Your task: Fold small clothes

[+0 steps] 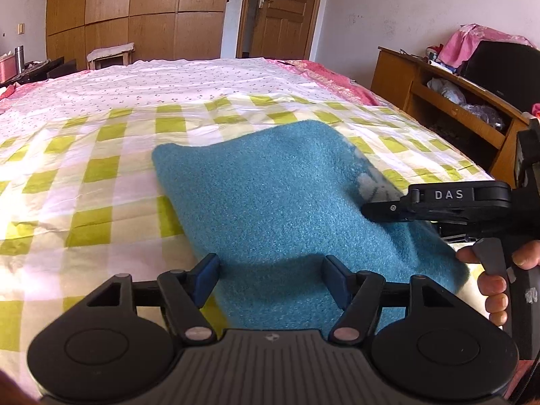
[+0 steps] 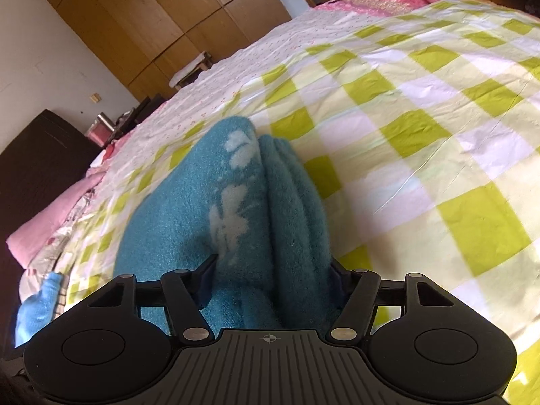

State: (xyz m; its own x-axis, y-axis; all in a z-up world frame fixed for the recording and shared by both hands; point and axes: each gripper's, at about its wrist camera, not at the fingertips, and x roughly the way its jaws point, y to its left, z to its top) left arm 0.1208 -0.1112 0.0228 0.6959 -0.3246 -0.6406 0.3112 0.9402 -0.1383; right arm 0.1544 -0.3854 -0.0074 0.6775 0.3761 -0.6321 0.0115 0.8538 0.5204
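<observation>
right gripper [image 2: 270, 271] clamped on towel [image 1: 287, 195]; left gripper [image 1: 270, 276] apart, perhaps straddling its edge; lay fold flat on bed [image 1: 101, 175].

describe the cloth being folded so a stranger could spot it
On the bed's green-checked sheet lies a fuzzy teal cloth, gathered between the right gripper fingers. Nothing else on that sheet is teal, and pale leaf-like marks dot one side.

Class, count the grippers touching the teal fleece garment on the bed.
2: the left gripper straddles its near edge, jaws apart; the right gripper grips the bunched layers of the teal fleece garment at its right side.
</observation>
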